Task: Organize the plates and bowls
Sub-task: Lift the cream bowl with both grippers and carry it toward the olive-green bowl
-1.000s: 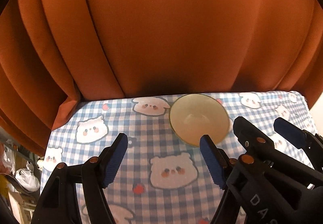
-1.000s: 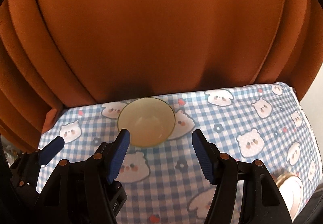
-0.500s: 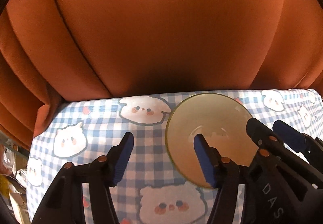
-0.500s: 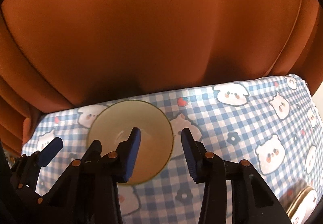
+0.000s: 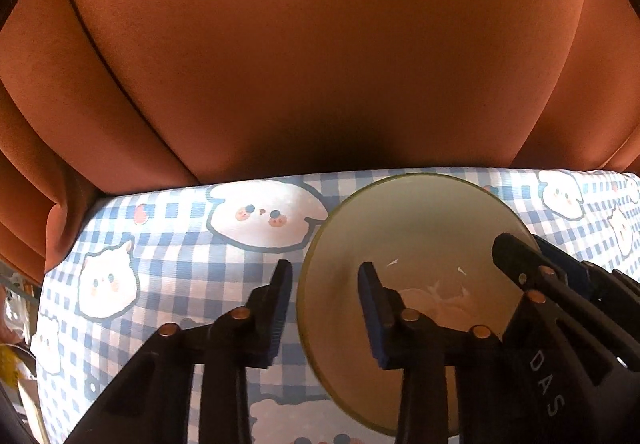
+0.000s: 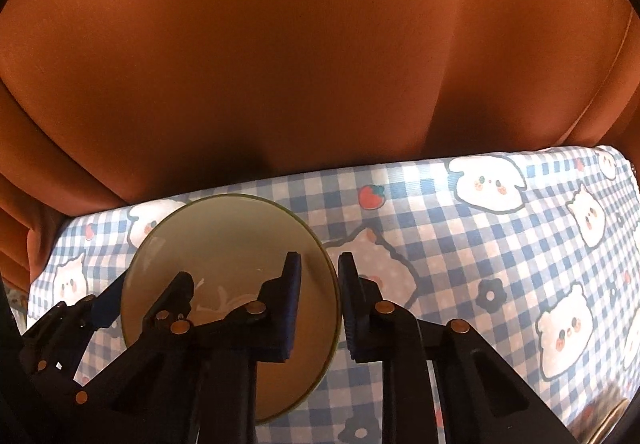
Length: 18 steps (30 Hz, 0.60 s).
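A pale yellow-green bowl [image 5: 420, 228] [image 6: 228, 236] stands on the bear-print checked tablecloth [image 5: 180, 244] near its far edge. My left gripper [image 5: 326, 300] straddles the bowl's left rim, one finger outside and one inside. Its jaws are closing, and a gap still shows between the inner pad and the rim. My right gripper [image 6: 318, 284] is shut on the bowl's right rim, with one pad inside and one outside. Each gripper also shows in the other's view, the right gripper [image 5: 520, 256] over the bowl's right side and the left gripper [image 6: 140, 296] at its left.
An orange curtain [image 5: 320, 64] hangs right behind the table's far edge. Checked cloth [image 6: 500, 264] stretches to the right of the bowl. A golden rim of some dish [image 6: 612, 416] peeks in at the lower right corner.
Both grippers dropped forward onto the bowl, which now looms much larger. Their jaws narrowed from wide open to straddling opposite rims, and the right one has closed on its rim.
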Each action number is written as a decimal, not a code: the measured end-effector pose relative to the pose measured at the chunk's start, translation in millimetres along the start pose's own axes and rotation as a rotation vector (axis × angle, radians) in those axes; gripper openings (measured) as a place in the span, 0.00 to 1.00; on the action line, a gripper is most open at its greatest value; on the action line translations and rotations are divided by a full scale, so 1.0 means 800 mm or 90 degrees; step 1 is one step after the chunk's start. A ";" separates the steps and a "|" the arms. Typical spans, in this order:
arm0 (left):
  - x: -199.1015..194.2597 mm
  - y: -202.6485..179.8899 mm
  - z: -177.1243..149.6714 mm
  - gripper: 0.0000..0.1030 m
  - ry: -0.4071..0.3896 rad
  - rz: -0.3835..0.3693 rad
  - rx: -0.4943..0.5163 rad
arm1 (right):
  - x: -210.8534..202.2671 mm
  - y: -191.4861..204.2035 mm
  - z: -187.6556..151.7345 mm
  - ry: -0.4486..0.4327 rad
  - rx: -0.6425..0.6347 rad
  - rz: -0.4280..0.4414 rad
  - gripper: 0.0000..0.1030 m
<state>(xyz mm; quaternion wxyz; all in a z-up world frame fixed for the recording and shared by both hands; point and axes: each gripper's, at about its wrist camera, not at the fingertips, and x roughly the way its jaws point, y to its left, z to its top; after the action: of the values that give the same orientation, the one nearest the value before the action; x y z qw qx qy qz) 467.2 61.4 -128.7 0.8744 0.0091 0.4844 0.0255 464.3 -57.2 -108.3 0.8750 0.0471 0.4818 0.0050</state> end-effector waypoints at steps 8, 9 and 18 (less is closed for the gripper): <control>0.004 -0.006 0.006 0.25 -0.007 -0.002 0.007 | 0.008 -0.003 0.012 0.009 0.001 0.012 0.19; 0.005 -0.006 0.006 0.25 -0.008 -0.001 0.008 | 0.010 -0.003 0.012 0.009 0.000 0.012 0.19; 0.011 -0.006 0.006 0.24 0.003 -0.007 0.000 | 0.009 -0.003 0.012 0.014 -0.002 0.015 0.19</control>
<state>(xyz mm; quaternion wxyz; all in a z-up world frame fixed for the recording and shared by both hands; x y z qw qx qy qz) 475.9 56.9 -133.7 0.8735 0.0061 0.4864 0.0207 476.3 -60.0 -109.3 0.8697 0.0512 0.4906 0.0167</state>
